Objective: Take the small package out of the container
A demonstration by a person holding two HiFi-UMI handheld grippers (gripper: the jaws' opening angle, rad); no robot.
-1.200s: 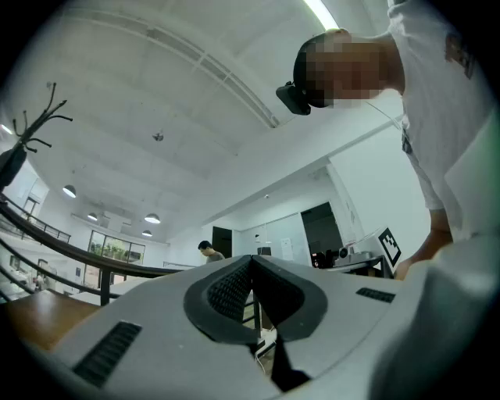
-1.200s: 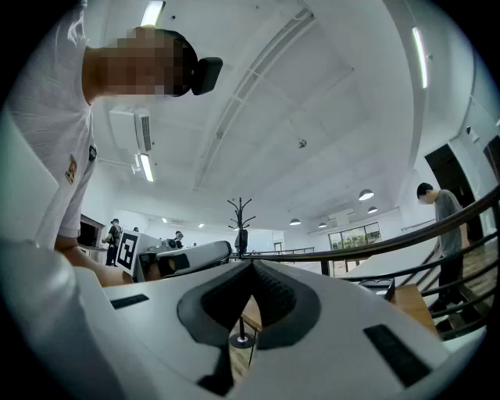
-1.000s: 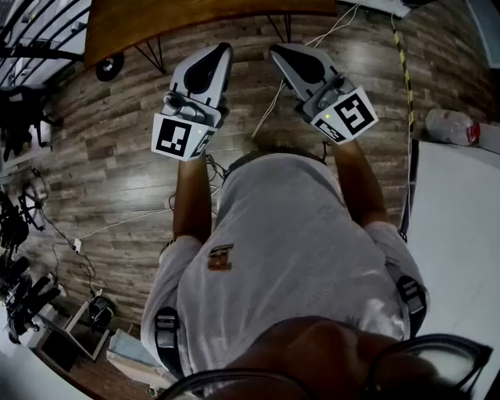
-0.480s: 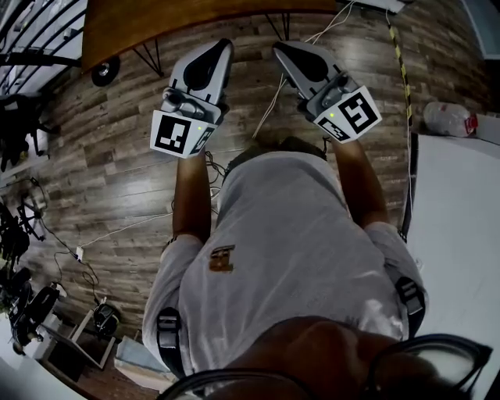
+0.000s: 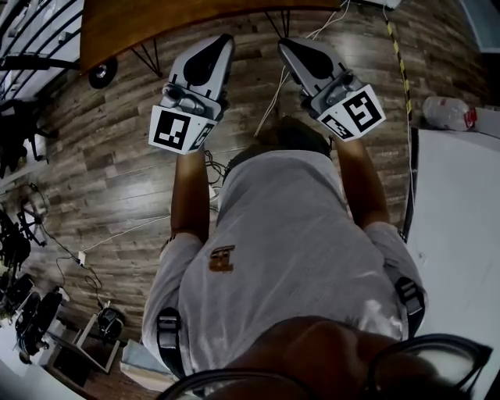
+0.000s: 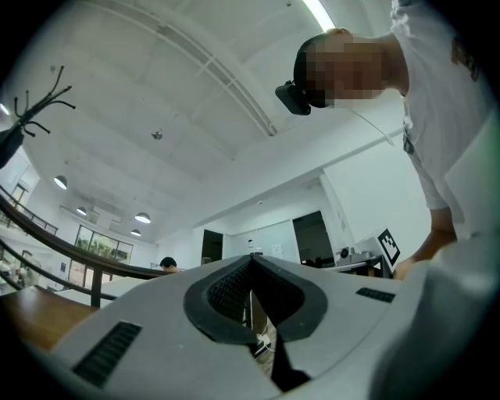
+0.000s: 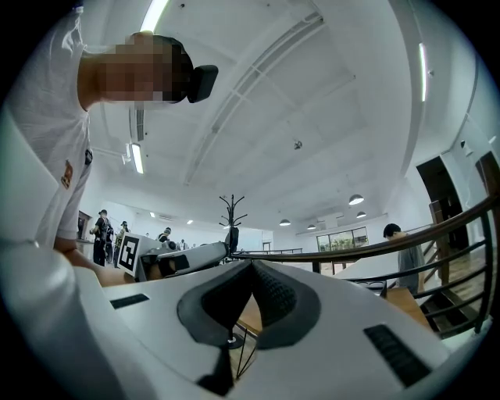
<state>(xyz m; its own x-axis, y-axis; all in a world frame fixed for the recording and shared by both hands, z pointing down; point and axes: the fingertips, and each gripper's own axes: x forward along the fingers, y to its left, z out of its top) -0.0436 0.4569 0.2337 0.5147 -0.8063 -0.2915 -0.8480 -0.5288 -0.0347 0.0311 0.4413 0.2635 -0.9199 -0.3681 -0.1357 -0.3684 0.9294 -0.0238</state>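
No package and no container show in any view. In the head view I hold both grippers up in front of my chest, tilted upward over the wood floor. My left gripper is shut, its jaws meeting at the tip with nothing between them. My right gripper is also shut and empty. Both gripper views look up at a white ceiling and the room beyond. The right gripper view also catches the left gripper's marker cube.
A brown wooden table on thin black legs stands just ahead of the grippers. A white surface with a plastic bottle lies to the right. Cables and equipment clutter the floor at left. A railing, a coat stand and people show far off.
Both grippers have risen slightly and drifted forward toward the wooden table. Their jaws stay shut. The view has shifted a little over the floor.
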